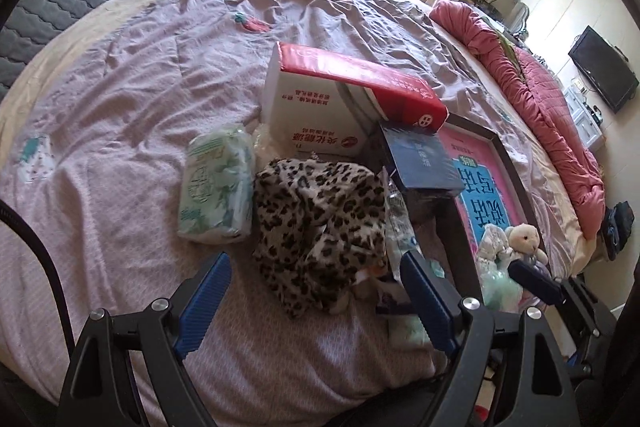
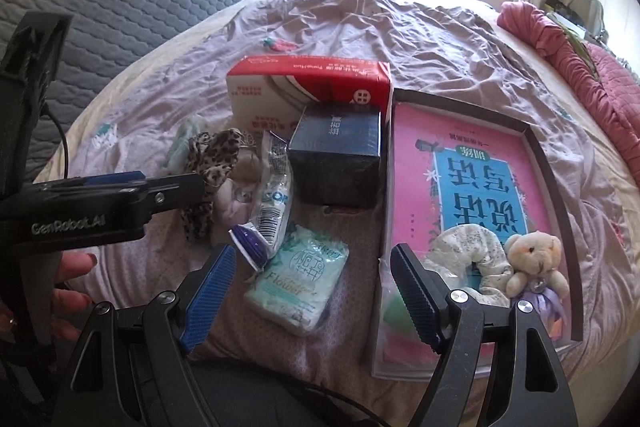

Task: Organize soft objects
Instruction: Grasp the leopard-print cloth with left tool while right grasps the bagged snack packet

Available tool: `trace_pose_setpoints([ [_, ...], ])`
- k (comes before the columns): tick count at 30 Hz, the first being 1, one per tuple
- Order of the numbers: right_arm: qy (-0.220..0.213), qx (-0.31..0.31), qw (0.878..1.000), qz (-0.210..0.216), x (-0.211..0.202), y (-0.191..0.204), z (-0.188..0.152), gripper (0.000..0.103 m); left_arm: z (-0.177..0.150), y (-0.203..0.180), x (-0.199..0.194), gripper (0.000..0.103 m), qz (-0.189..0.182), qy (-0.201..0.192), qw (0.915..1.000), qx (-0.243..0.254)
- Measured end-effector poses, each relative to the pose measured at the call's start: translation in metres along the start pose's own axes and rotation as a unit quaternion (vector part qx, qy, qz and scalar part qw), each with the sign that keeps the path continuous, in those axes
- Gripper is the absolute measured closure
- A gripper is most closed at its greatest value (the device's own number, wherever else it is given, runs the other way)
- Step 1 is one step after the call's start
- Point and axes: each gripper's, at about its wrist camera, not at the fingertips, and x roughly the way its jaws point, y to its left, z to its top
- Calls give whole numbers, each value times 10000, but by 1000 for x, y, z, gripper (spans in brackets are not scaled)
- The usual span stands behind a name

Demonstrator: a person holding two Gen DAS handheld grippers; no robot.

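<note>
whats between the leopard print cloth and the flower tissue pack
In the right wrist view, a crinkled clear plastic wrapper lies between the leopard print cloth and the flower tissue pack.

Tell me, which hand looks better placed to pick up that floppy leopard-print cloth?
Probably the left. The leopard-print cloth lies directly between the left gripper's open fingers. The right gripper instead hangs over a pale green tissue packet.

The right gripper [image 2: 314,297] hangs wide apart over a tissue pack [image 2: 298,291] beside the tray [image 2: 556,163].
</note>
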Motion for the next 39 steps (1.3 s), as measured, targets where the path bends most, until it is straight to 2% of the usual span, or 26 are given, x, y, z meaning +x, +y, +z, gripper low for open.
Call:
trace_pose_setpoints([
  [7,121,-63,9999,2,19,4,6,22,1,5,20,18,-24,7,10000,-10],
  [10,146,-21,9999,42,26,6,10,22,2,11,23,26,-185,34,9998,-78],
  [17,181,-152,9997,16,45,15,20,22,2,26,23,56,-643,-10,9976,-238],
  [19,208,-98,9997,100,51,16,22,22,2,31,24,59,-796,20,9963,-325],
  [24,310,-87,9994,121,63,20,26,22,2,40,25,69,-902,26,9949,-451],
  [27,359,19,9991,238,69,19,28,30,2,41,24,72,-909,2,9950,-421],
  [29,426,119,9985,325,74,18,30,43,2,40,23,73,-939,-11,9948,-405],
  [33,463,183,9976,477,81,18,33,60,1,41,25,74,-973,3,9944,-424],
  [35,497,224,9968,588,84,19,33,72,0,42,26,76,-997,14,9941,-431],
  [39,471,251,9961,709,83,19,32,77,0,44,25,88,-1077,-36,9932,-448],
])
